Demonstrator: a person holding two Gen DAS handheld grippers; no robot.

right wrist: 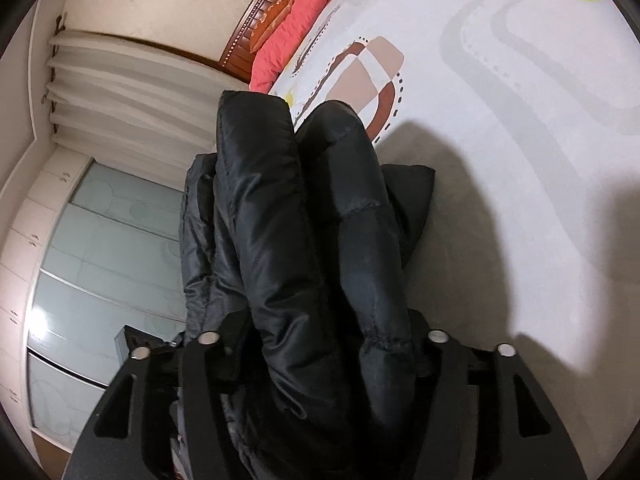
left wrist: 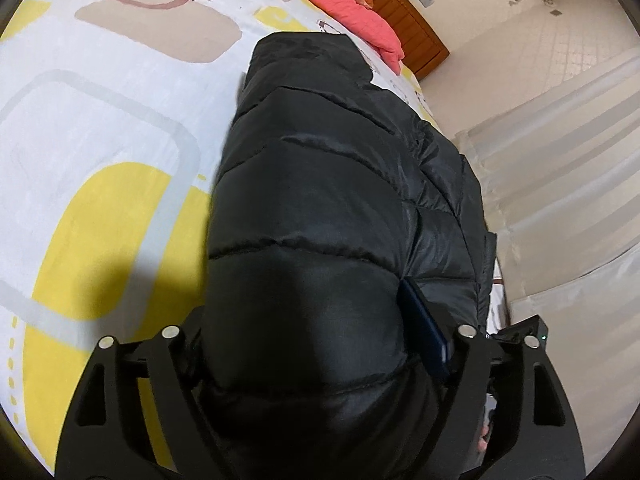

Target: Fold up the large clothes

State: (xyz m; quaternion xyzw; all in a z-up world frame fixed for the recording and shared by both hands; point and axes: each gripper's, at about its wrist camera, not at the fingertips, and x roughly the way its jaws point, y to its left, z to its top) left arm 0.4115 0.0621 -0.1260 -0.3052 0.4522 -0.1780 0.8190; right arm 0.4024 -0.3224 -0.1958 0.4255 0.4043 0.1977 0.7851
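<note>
Left wrist view: the left claw [left wrist: 320, 344] is gripping a thick fold of the black puffer jacket [left wrist: 340, 184], which is lying over the patterned bedsheet [left wrist: 100, 120].

Right wrist view: the right claw [right wrist: 320, 340] is clamping bunched jacket folds above the bed.

Glossy quilted jacket [left wrist: 320, 208] (black nylon look) on matt cotton bedsheet [left wrist: 100, 128].

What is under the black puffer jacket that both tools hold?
Under the black puffer jacket lies the patterned bedsheet, white with yellow and beige shapes. The sheet directly beneath the jacket is covered, so anything there cannot be seen.
</note>
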